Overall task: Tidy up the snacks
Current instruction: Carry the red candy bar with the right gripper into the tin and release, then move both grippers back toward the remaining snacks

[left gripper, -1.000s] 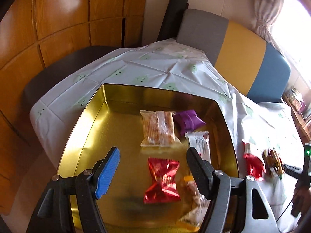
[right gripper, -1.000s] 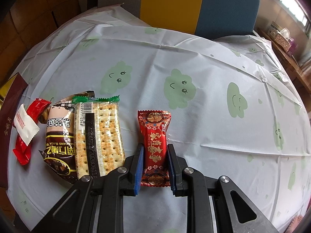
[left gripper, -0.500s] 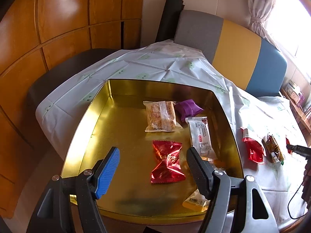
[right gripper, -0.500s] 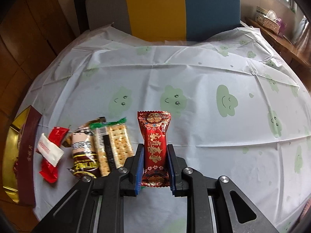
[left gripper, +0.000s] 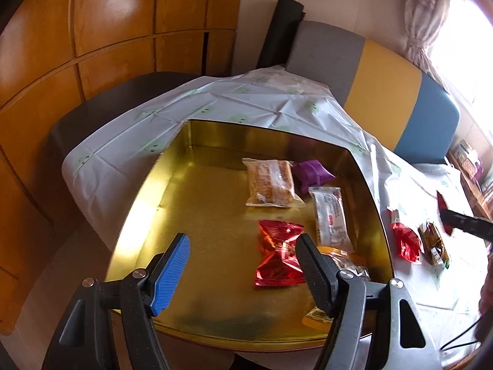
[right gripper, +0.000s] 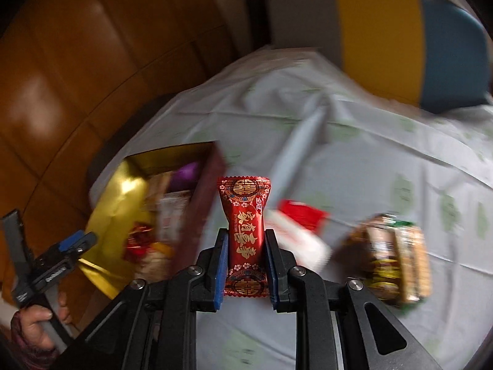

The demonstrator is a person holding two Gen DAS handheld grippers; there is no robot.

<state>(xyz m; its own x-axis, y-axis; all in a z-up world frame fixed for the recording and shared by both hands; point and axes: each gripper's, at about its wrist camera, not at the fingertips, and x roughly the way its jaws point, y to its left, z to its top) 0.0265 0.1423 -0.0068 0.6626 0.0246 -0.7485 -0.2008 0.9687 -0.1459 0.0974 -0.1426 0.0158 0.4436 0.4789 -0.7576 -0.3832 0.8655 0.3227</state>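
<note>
My right gripper (right gripper: 245, 243) is shut on a red snack packet with gold characters (right gripper: 245, 234), held upright in the air above the tablecloth. To its left lies the gold tin (right gripper: 114, 203). In the left wrist view the gold tin (left gripper: 191, 203) holds several snacks: a red foil packet (left gripper: 277, 256), a peanut bar (left gripper: 271, 182), a purple sweet (left gripper: 311, 174) and a white packet (left gripper: 329, 215). My left gripper (left gripper: 240, 265) hovers open over the tin's near side with nothing between its fingers. The right gripper (left gripper: 462, 222) shows at the right edge.
A red and white packet (right gripper: 295, 225) and two longer packets (right gripper: 391, 256) lie on the cloud-print tablecloth (right gripper: 385, 160). A grey, yellow and blue chair back (left gripper: 385, 83) stands behind the table. Wood panelling (left gripper: 92, 37) lines the left.
My right gripper has lifted the red packet off the cloth and swung left toward the tin, blurring the view. My left gripper has drawn back a little from the tin.
</note>
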